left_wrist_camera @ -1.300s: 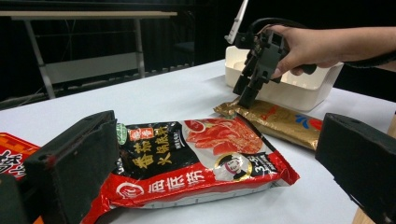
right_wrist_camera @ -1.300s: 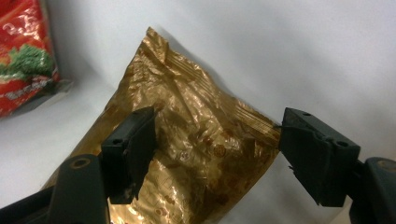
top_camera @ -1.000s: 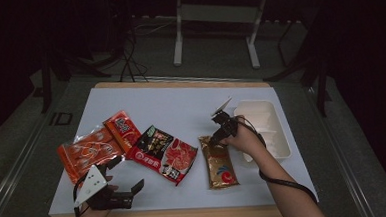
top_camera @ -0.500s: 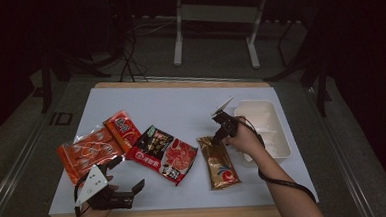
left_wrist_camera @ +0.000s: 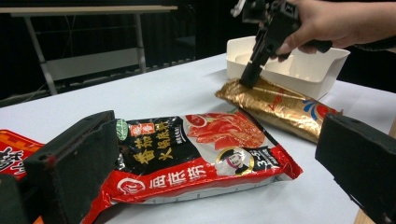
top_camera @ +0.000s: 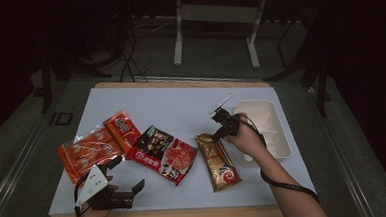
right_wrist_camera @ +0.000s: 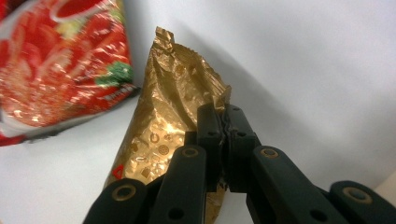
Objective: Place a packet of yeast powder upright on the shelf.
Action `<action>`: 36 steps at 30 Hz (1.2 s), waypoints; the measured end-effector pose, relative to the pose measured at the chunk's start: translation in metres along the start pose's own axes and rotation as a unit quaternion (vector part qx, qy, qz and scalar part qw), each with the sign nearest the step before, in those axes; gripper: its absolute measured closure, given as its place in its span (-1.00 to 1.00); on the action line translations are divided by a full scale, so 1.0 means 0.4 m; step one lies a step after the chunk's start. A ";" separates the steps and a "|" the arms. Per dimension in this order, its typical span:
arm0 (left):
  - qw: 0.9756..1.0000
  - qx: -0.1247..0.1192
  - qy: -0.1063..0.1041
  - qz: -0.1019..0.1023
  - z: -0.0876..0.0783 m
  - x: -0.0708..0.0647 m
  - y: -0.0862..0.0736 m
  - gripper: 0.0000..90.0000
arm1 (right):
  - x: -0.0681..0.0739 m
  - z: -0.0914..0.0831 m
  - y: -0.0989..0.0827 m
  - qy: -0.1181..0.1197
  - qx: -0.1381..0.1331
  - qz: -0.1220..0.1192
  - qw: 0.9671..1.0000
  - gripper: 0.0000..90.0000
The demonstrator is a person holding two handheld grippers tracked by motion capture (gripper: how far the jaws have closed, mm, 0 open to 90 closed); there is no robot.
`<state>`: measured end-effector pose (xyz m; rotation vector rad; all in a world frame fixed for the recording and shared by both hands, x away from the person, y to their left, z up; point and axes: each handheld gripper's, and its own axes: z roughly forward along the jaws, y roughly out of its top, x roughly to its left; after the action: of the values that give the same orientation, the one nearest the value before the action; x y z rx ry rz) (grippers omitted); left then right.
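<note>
The gold snack packet (top_camera: 217,160) lies on the bench (top_camera: 181,106), just beside the white tray (top_camera: 277,139). Its top edge is pinched by the right gripper (right_wrist_camera: 225,122), whose jaws have just been closing onto it. The left gripper (top_camera: 120,185) is held idle with jaws spread. The packet has been gripped; lifting and placing, probably into the tray, are judged still to be done.

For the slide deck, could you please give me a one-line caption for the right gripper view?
Right tool pinches the crinkled top edge of the shiny gold foil snack packet on the white tabletop.
</note>
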<state>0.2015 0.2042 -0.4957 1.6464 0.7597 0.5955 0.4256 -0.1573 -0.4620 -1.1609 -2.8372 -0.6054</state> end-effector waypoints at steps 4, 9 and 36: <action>1.000 0.001 0.000 -0.001 0.000 0.002 -0.001 -1.00 | 0.007 -0.035 -0.001 0.006 -0.023 -0.009 1.000 0.96; 1.000 0.003 0.000 0.001 0.001 0.000 -0.001 -1.00 | 0.015 -0.086 -0.004 0.008 -0.056 -0.014 0.998 0.96; 1.000 0.004 0.002 -0.006 0.002 0.004 -0.004 -1.00 | 0.028 -0.320 0.011 -0.016 -0.261 -0.045 0.964 0.98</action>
<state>0.2029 0.2049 -0.4975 1.6483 0.7755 0.5884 0.4040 -0.1928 -0.3401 -1.0945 -2.8509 -1.4164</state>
